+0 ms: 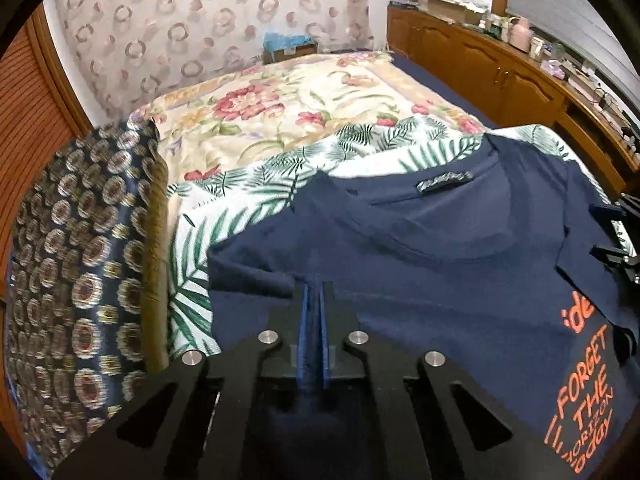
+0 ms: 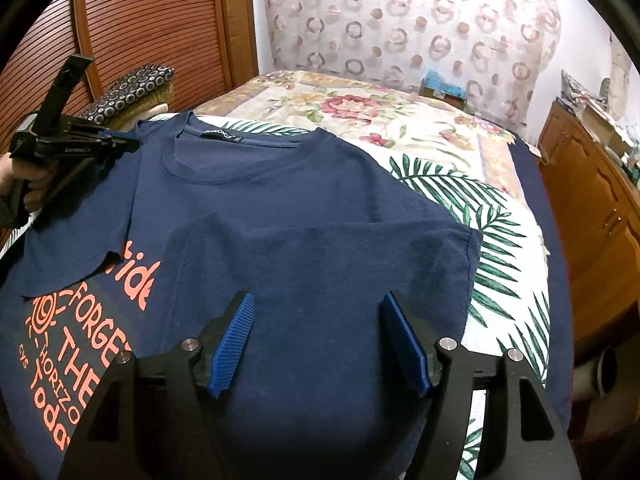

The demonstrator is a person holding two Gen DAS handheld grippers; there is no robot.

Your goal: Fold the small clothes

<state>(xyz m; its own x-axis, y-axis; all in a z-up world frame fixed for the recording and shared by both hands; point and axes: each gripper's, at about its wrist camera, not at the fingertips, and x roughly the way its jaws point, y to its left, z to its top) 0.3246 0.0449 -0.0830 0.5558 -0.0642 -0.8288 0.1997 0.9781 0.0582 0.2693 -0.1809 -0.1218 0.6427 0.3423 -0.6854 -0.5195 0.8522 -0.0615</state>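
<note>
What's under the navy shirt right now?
The shirt lies on a palm-leaf sheet, which shows around its edges, over a floral bedspread. Anything directly beneath the shirt is covered.

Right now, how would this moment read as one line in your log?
task: fold shirt | left gripper: shut on navy T-shirt | right gripper: open over shirt | right side folded in | on palm-print cloth

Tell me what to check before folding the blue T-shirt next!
1. Right hand-held gripper open above the navy T-shirt: ok.
2. Left hand-held gripper shut at the shoulder; pinching cloth: cannot tell.
3. Collar lying flat: ok.
4. Sleeve folded over the orange print, hem wavy: not ok.
5. Bottom hem: hidden, cannot tell.
</note>
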